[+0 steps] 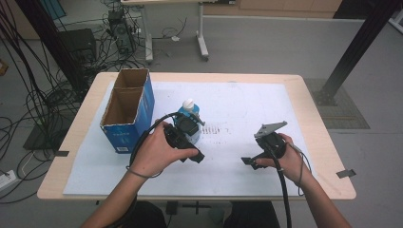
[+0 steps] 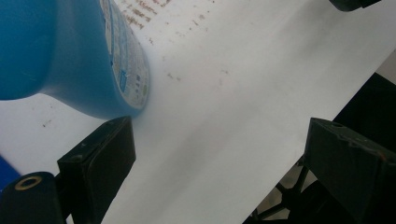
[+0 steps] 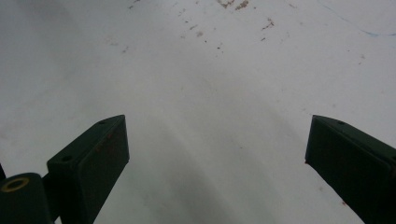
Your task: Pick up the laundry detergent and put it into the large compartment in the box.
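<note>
A blue bottle (image 1: 186, 119) with a white cap (image 1: 189, 103) stands upright on the white sheet, left of the table's middle. A person's left hand holds my left gripper (image 1: 196, 156) just in front of the bottle. In the left gripper view the bottle (image 2: 70, 51) sits beyond the left jaw, and my left gripper (image 2: 219, 126) is open with only bare sheet between the jaws. A right hand holds my right gripper (image 1: 249, 161) low over the sheet at the right. In the right gripper view it (image 3: 217, 121) is open and wide, with nothing in it.
An open blue cardboard box (image 1: 127, 110) with two compartments stands at the table's left, close to the bottle. The white sheet (image 1: 237, 99) covers most of the wooden table (image 1: 313, 118) and has brown specks near the middle. Cables and stands lie on the floor behind.
</note>
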A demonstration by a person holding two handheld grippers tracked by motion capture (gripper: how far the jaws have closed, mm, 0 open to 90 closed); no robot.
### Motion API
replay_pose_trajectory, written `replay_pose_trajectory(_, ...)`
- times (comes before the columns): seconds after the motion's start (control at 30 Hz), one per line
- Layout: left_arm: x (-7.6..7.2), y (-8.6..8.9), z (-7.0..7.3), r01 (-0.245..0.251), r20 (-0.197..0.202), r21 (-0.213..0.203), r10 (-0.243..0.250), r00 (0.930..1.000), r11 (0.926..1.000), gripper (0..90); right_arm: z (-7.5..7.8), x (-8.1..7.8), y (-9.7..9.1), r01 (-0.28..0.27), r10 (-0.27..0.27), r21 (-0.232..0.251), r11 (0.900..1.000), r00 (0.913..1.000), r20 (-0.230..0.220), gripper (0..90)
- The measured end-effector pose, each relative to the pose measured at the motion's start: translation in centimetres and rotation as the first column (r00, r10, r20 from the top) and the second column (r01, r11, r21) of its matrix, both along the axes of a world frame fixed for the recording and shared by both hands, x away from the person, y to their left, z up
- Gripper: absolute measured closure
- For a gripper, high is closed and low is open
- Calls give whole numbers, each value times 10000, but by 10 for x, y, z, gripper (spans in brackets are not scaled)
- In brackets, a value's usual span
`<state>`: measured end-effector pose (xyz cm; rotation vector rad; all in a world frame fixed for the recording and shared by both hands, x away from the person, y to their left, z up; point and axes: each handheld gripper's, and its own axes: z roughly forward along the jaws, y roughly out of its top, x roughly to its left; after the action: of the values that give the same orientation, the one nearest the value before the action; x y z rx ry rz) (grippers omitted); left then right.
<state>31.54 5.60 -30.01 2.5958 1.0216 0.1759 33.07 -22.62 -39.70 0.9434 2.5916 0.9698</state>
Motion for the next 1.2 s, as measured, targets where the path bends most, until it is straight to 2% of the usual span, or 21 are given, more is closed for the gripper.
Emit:
replay_pose_trajectory(0.53, -4, 5, 4, -44, -44, -16, 44, 10000, 10000, 95, -3, -1, 3, -41, 41, -88, 10000, 10000, -8, 54)
replay_pose_trajectory(0.8, -3, 6, 19, -66, 64, -39, 66, 10000, 10000, 95, -2, 1, 2, -102, 102, -151, 9998, 9999, 17, 54)
replay_pose_trajectory(1.2, 4, 3, 45, 137, 328, 240, -145, 9994, 9996, 95, -3, 3, 2, -98, 98, -49, 9999, 10000, -1, 54)
